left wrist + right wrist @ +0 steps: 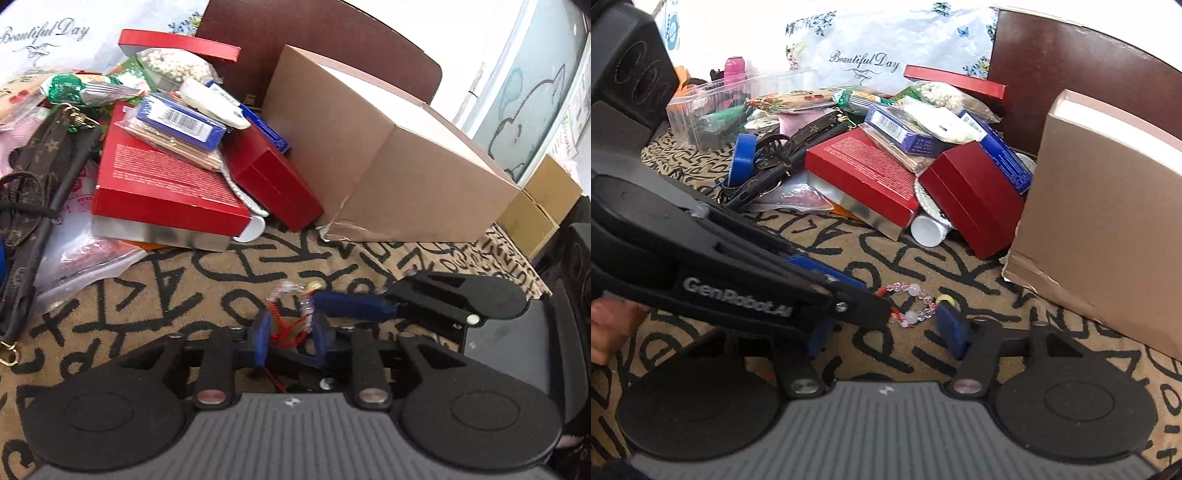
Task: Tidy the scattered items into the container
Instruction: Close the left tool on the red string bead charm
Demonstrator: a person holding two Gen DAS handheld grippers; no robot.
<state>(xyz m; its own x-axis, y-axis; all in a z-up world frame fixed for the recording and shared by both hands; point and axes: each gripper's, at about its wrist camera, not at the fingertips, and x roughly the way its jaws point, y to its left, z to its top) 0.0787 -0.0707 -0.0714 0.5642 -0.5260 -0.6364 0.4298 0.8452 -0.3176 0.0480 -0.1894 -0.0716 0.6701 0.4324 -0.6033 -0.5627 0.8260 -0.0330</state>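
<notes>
- Bracelet [916, 302] of clear and pink beads with a red cord lies on the patterned bench [1015, 332], in front of the pile, apart from the cardboard box [1108, 229].
- Left gripper [290, 334] is nearer: its blue fingers [261, 338] stand half closed around the cord end; whether they press it I cannot tell.
- Right gripper [886, 338] has its fingers partly open; the bead loop lies just ahead, one tip beside the yellow bead [943, 298].

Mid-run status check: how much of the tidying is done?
Done: a few things sit in the clear tub. In hand: left gripper and right gripper flank the bead bracelet on the cloth, not yet lifted. Remaining: the pile of boxes and packets.
</notes>
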